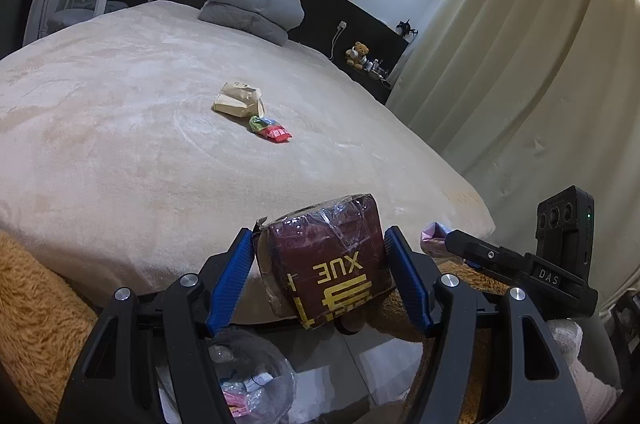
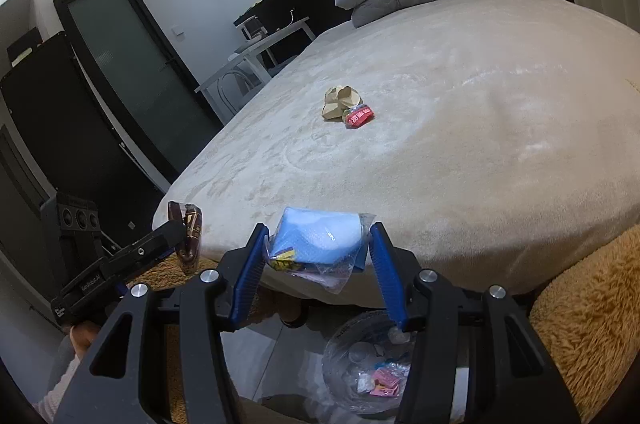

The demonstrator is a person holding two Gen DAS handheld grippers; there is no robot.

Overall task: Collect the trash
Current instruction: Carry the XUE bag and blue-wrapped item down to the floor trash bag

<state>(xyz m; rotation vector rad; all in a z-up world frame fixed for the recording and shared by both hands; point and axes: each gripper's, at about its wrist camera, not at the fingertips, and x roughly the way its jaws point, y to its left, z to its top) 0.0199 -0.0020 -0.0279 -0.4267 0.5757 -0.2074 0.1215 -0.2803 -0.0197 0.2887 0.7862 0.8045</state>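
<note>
Left wrist view: my left claw (image 1: 320,260) clamps maroon packet (image 1: 328,256); my right claw (image 2: 318,256) clamps blue pouch (image 2: 320,238). Both above clear-lined bin (image 2: 368,368) at bed (image 2: 460,144) foot. Centre each over bin mouth, lower, then release.

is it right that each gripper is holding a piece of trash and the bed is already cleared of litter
Not quite. Each gripper does hold trash: the left gripper a dark red packet, the right gripper a blue packet. But the bed is not cleared: the left wrist view shows a crumpled paper bag and a red wrapper on it.
</note>
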